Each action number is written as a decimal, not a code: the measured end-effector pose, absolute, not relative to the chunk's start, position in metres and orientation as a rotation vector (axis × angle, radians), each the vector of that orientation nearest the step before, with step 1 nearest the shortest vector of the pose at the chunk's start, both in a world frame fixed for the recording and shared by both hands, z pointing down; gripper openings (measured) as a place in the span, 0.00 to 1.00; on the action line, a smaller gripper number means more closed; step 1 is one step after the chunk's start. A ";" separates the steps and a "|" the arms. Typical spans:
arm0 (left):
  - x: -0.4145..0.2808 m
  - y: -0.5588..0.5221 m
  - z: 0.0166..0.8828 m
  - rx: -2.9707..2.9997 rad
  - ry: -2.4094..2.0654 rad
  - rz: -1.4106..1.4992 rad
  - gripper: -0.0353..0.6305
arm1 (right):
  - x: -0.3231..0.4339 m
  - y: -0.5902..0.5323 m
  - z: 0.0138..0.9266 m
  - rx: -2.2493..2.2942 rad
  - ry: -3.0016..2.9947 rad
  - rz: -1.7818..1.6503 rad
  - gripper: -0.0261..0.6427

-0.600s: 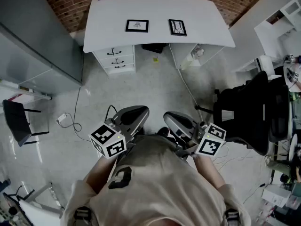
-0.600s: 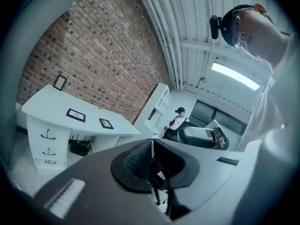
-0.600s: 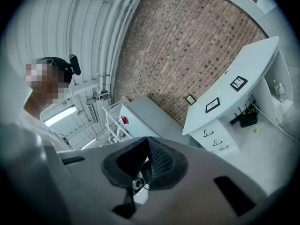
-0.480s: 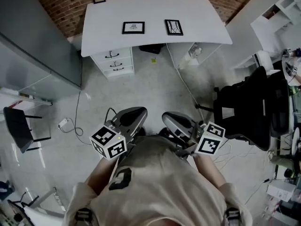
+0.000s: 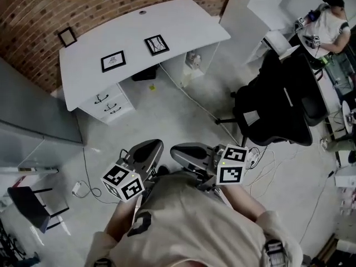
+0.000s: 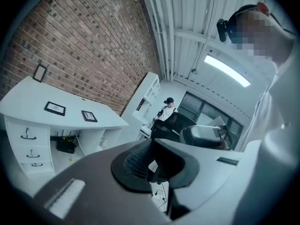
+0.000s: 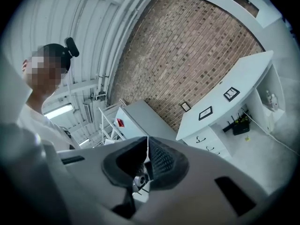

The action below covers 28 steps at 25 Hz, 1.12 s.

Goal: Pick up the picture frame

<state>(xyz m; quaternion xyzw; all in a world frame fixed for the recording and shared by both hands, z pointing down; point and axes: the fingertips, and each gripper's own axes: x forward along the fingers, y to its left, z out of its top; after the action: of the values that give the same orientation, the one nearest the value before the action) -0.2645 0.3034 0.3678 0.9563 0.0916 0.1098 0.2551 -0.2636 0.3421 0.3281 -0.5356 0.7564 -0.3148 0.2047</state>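
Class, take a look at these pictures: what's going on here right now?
A person stands well back from the white desk, holding the left tongs and the right tongs close to the body. Both are shut and empty. Two picture frames lie flat on the desk, and a third frame stands at its back edge by the brick wall. Nothing is picked up yet.

Cool, even light is given by a ceiling strip [image 6: 227, 71], blown white. Soft shadow is cast under the desk [image 5: 133, 32]. In both gripper views lines are bowed and corners blackened; the left gripper [image 6: 153, 156] and right gripper [image 7: 147, 149] are rendered slightly soft
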 end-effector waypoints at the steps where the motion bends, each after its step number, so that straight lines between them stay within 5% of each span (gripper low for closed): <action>1: -0.258 0.307 0.367 2.606 0.272 0.301 0.08 | -0.259 0.344 0.329 -1.504 2.099 -0.874 0.05; 28: -0.135 0.365 0.365 2.675 -0.016 0.426 0.08 | -0.118 0.410 0.362 -1.352 2.094 -1.090 0.05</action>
<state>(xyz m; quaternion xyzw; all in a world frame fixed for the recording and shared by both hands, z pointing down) -0.1355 0.3650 0.3652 0.9646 -0.0057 0.1534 0.2146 -0.1182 0.4100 0.3623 -0.4858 0.7528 -0.3919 0.2089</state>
